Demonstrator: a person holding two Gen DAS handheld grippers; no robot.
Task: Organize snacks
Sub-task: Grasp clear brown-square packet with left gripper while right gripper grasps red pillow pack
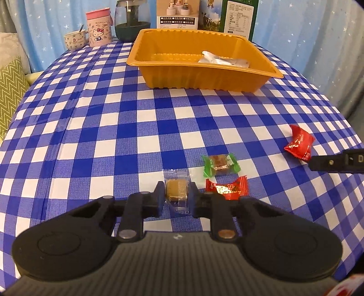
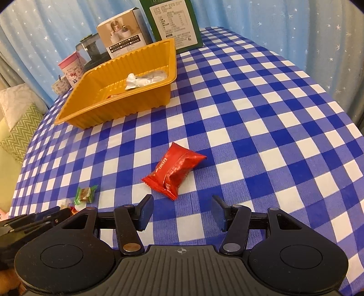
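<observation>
My left gripper [image 1: 176, 193] is shut on a clear-wrapped brown candy [image 1: 176, 190], its pads pressing both sides, low on the checked tablecloth. Just beyond it lie a green-wrapped candy [image 1: 221, 164] and a small red-wrapped candy [image 1: 227, 187]. A larger red snack packet [image 2: 174, 174] lies on the cloth just ahead of my right gripper [image 2: 182, 214], which stands open with nothing between its fingers. The same packet [image 1: 299, 144] shows at the right of the left wrist view. An orange tray [image 1: 195, 78] at the back holds a white-wrapped snack [image 1: 218, 59].
Behind the tray [image 2: 91, 113] stand a pink cartoon cup [image 1: 99, 27], a small mug [image 1: 75, 39], a dark glass pot [image 1: 132, 20] and two cartons [image 1: 238, 18]. Cushions [image 1: 11, 91] lie past the table's left edge. The left gripper's body [image 2: 31, 220] shows at the lower left of the right wrist view.
</observation>
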